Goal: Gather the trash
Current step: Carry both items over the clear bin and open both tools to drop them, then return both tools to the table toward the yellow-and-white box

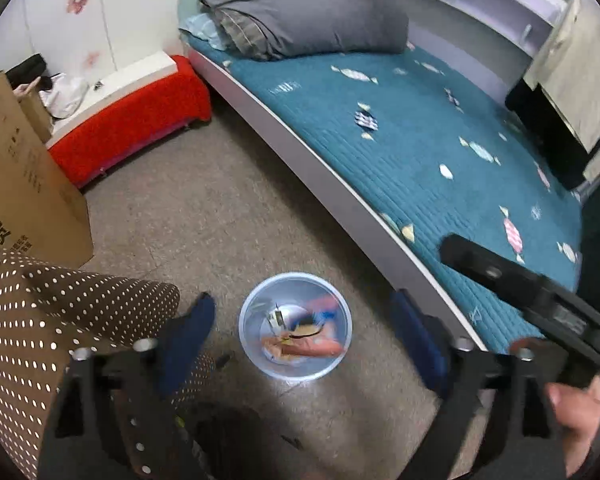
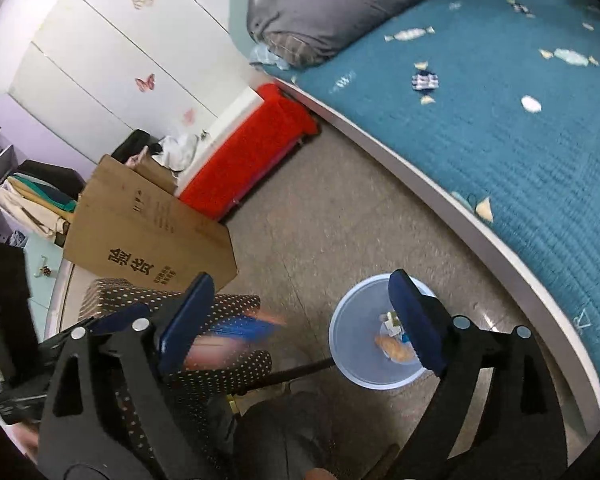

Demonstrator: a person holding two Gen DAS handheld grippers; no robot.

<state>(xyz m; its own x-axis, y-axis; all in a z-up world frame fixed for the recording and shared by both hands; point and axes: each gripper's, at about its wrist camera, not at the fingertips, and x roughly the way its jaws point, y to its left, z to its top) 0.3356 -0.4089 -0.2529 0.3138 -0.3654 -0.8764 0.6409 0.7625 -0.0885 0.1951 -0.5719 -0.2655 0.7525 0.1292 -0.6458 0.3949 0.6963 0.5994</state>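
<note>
A pale blue translucent trash bin (image 1: 244,332) stands on the floor beside the bed; it also shows in the right wrist view (image 2: 342,344). Inside lie orange wrappers (image 1: 312,346) and other scraps. A blurred blue and pink packet (image 2: 240,330) shows in mid-air near the polka-dot cloth in the right wrist view. My left gripper (image 1: 304,320) is open and empty above the bin. My right gripper (image 2: 300,312) is open and empty, left of the bin. The right gripper's body (image 1: 540,300) crosses the right of the left wrist view.
A bed with a teal candy-print cover (image 1: 420,140) and grey pillow (image 1: 300,12) runs along the right. A cardboard box (image 2: 148,236), a red-covered bench (image 1: 132,128) and a brown polka-dot cloth (image 1: 40,320) stand on the left.
</note>
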